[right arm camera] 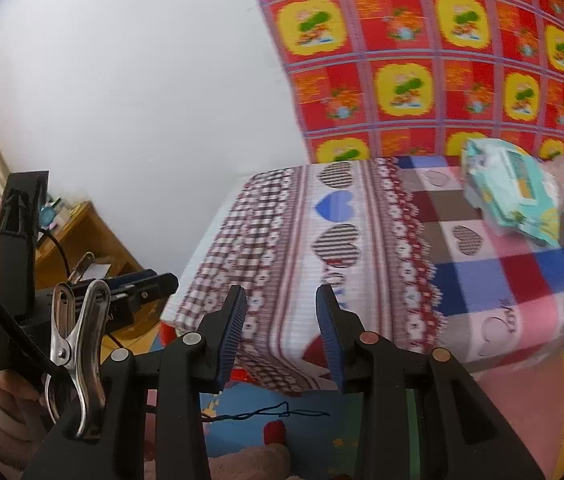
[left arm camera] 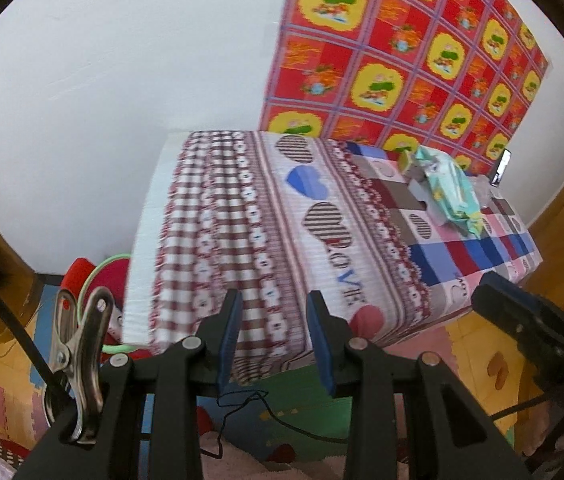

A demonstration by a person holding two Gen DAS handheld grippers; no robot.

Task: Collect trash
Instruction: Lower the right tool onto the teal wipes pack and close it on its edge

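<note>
A low table under a patchwork heart cloth (left arm camera: pixel 282 216) fills both views. On its far right part lies a small heap of trash. It holds a teal wet-wipe packet (left arm camera: pixel 452 190) (right arm camera: pixel 510 196), a grey cardboard piece (left arm camera: pixel 418 190) and a small yellow-green box (left arm camera: pixel 405 160). My left gripper (left arm camera: pixel 275 296) hovers over the near left edge of the table, open, with nothing between its blue pads. My right gripper (right arm camera: pixel 282 290) is also open and empty, over the near edge and well short of the packet. Each gripper shows at the side of the other's view, the right one (left arm camera: pixel 498 292) and the left one (right arm camera: pixel 158 280).
A red and yellow patterned cloth (left arm camera: pixel 422 52) hangs on the white wall behind the table. A phone (left arm camera: pixel 500 168) leans at the back right. A red container with a green rim (left arm camera: pixel 98 280) sits on the foam floor mat (left arm camera: pixel 482 360), left of the table. A wooden shelf (right arm camera: pixel 82 236) stands further left.
</note>
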